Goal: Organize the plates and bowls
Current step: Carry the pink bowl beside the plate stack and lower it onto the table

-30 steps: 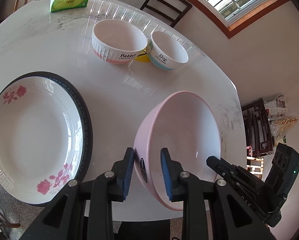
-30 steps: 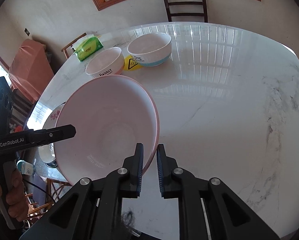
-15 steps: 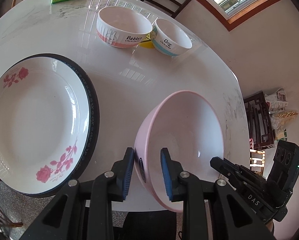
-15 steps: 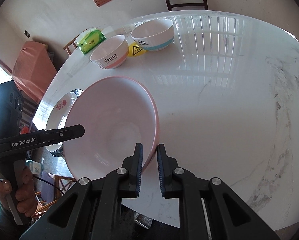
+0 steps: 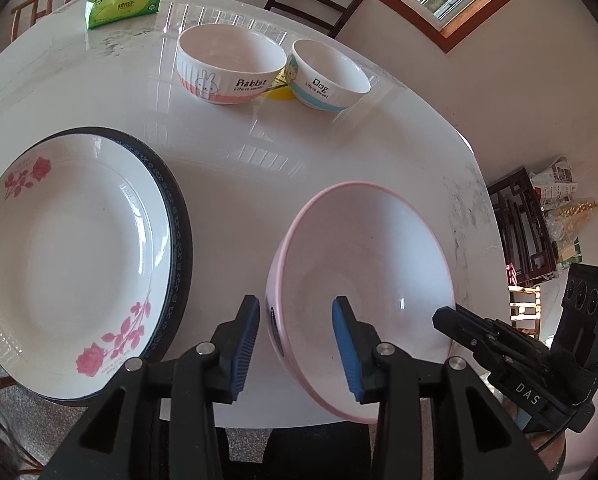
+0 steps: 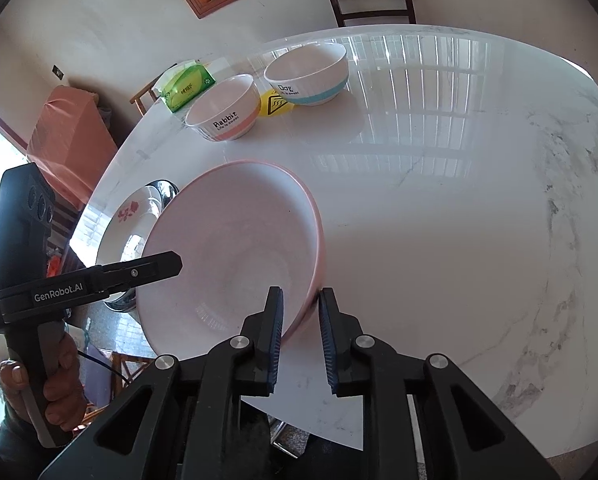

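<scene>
The pink bowl (image 5: 363, 280) sits tilted at the near edge of the white marble table (image 5: 259, 184), at about 5 o'clock in the left wrist view; its empty mouth faces up and toward the cameras, and its far rim is raised. The left gripper (image 5: 295, 336) straddles the bowl's near-left rim, one blue pad outside the wall and the other inside; its jaws are opening, with a clear gap on both sides, so nothing is clamped. In the right wrist view the right gripper (image 6: 301, 320) straddles the opposite rim at 6 o'clock; its jaws are opening from a narrow gap, and the inner pad appears to lie against the bowl while the outer one stands just off the wall. At 9 o'clock of the pink bowl, a white plate with red roses (image 5: 71, 256) rests, empty, on a dark-rimmed plate (image 5: 179, 232). At 12 o'clock stand two empty bowls just beside each other: the Rabbit bowl (image 5: 229, 66) and the Dog bowl (image 5: 329, 76), with a yellow sticker (image 5: 277, 92) showing between them. A green tissue pack (image 5: 123, 0) lies at 11 o'clock near the far edge. A hand (image 6: 47, 392) grips the left gripper's handle.
</scene>
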